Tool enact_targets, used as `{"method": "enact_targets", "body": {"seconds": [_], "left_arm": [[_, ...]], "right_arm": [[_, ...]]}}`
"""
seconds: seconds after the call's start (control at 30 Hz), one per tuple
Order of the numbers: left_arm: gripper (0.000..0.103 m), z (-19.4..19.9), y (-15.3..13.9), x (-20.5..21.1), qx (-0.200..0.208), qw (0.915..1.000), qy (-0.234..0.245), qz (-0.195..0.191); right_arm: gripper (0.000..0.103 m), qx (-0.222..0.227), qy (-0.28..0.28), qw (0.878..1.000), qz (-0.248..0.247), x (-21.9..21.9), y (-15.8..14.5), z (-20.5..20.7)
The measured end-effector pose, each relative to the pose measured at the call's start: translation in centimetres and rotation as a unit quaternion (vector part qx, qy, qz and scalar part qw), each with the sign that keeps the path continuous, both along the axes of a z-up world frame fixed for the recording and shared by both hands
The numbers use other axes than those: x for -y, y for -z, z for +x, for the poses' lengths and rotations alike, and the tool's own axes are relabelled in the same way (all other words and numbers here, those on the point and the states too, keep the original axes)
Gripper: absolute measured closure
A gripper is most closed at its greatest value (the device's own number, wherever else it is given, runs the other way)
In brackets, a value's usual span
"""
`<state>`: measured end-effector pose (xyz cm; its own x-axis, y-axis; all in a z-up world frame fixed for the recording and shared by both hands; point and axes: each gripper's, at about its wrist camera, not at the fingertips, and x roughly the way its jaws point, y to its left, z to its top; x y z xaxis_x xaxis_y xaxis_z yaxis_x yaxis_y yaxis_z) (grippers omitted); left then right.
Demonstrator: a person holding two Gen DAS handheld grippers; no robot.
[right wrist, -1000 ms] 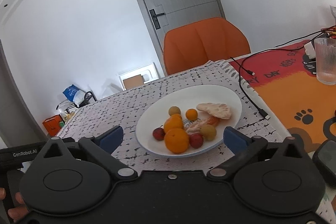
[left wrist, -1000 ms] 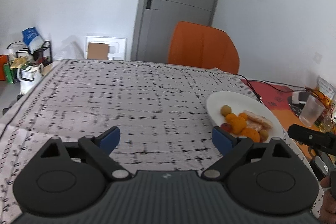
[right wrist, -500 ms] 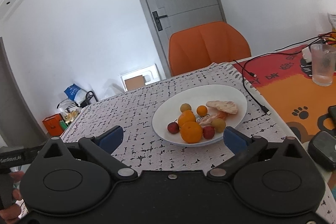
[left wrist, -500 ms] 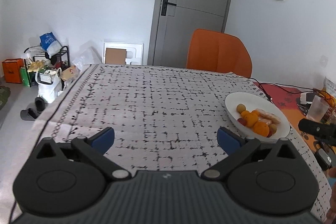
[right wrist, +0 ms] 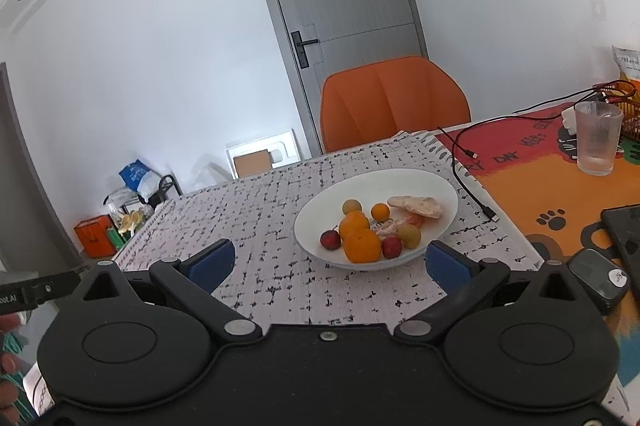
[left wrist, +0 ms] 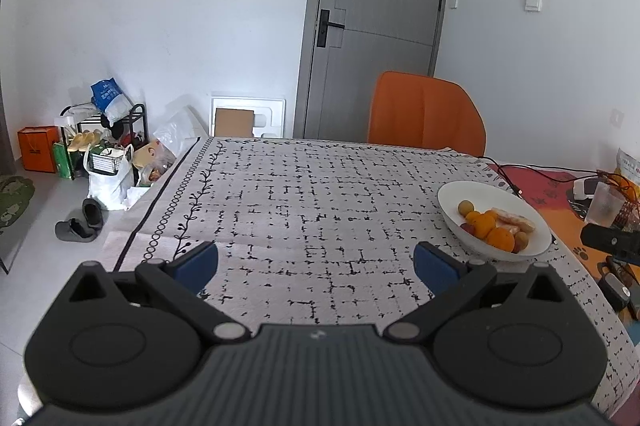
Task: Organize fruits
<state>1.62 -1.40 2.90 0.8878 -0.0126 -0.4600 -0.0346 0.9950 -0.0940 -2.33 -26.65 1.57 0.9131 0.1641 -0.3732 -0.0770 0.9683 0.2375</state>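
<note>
A white plate (right wrist: 444, 200) on the patterned tablecloth holds oranges (right wrist: 362, 246), red plums (right wrist: 330, 239), small yellow-green fruits (right wrist: 410, 235) and a flat pale fruit (right wrist: 416, 205). The plate also shows at the right in the left wrist view (left wrist: 452, 194). My right gripper (right wrist: 327, 260) is open and empty, just in front of the plate. My left gripper (left wrist: 316, 262) is open and empty over the bare cloth, well left of the plate.
An orange chair (right wrist: 394, 102) stands behind the table. A black cable (right wrist: 466, 182) runs right of the plate. A glass (right wrist: 598, 138), a phone (right wrist: 624, 234) and a small device (right wrist: 598, 280) lie on the orange mat at right. Floor clutter (left wrist: 100, 154) lies left of the table.
Both grippers have pulled back and risen from the table; the plate looks smaller and farther in each view. Both stay open and empty.
</note>
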Motion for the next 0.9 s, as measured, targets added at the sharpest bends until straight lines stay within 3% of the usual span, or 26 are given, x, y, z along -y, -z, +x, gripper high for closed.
{"method": "enact_targets", "body": {"seconds": [0.9], "left_arm": [[0.0,-2.0,1.7,-1.9,-0.014,0.9993,-0.008,0.035]], "right_arm": [[0.0,-0.026,-0.069,0.996,-0.043,-3.6,2.2,-1.5]]}}
